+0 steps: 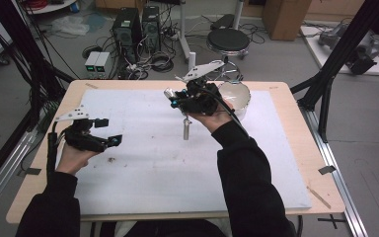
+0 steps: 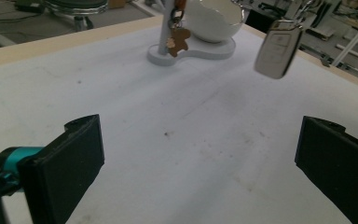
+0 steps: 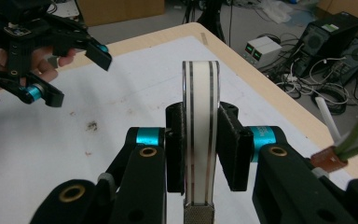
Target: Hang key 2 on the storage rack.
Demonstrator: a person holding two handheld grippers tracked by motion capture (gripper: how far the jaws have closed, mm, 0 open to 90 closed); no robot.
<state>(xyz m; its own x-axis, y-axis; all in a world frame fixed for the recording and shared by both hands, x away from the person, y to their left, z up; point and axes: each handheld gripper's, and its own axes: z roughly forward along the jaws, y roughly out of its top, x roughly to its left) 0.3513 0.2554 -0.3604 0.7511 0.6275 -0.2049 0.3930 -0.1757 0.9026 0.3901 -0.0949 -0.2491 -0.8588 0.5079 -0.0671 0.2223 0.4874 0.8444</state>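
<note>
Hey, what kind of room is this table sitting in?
Probably a lab or workshop: computer towers and tangled cables on the floor, a rolling stool, black metal framing around the table.

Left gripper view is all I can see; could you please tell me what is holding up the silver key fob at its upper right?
Observer: The right hand-held gripper is shut on the key fob, with a pad on each side.
Operator: Thank you. Where is my left one in relation to it?
Observer: In the high view, the left hand-held gripper is open with nothing between its jaws. It is above the left part of the white mat, well apart from the fob.
</note>
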